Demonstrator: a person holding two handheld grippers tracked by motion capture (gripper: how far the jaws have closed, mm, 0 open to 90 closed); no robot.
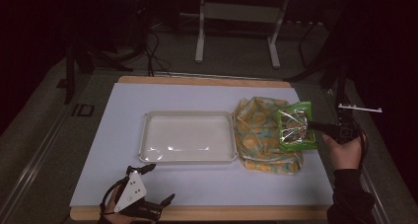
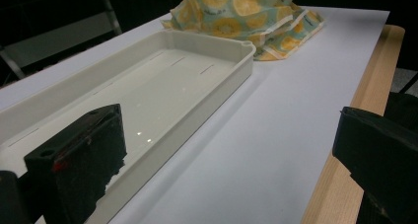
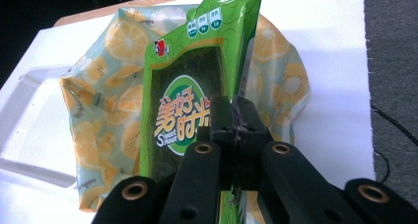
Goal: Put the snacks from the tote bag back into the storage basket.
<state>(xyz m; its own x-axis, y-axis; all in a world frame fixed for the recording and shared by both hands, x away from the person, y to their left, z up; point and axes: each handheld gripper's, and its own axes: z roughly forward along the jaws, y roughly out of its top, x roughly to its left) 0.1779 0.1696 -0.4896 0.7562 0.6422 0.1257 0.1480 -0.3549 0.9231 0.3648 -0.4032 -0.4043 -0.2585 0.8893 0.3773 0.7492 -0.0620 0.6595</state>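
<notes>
A: From the high view, your right gripper pinches the green snack packet above the fruit-print bag, beside the white tray. Why?

B: Likely lifting it clear. In the left gripper view, your left gripper idles spread near the desk edge. In the right gripper view, jaws clamp the packet's edge.

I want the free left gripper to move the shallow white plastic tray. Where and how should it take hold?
Probably the raised near rim of the shallow white plastic tray, from the person's side. The left gripper sits open just in front of it, and in the left gripper view the thin upright wall looks narrow enough for one jaw inside and one outside.
</notes>
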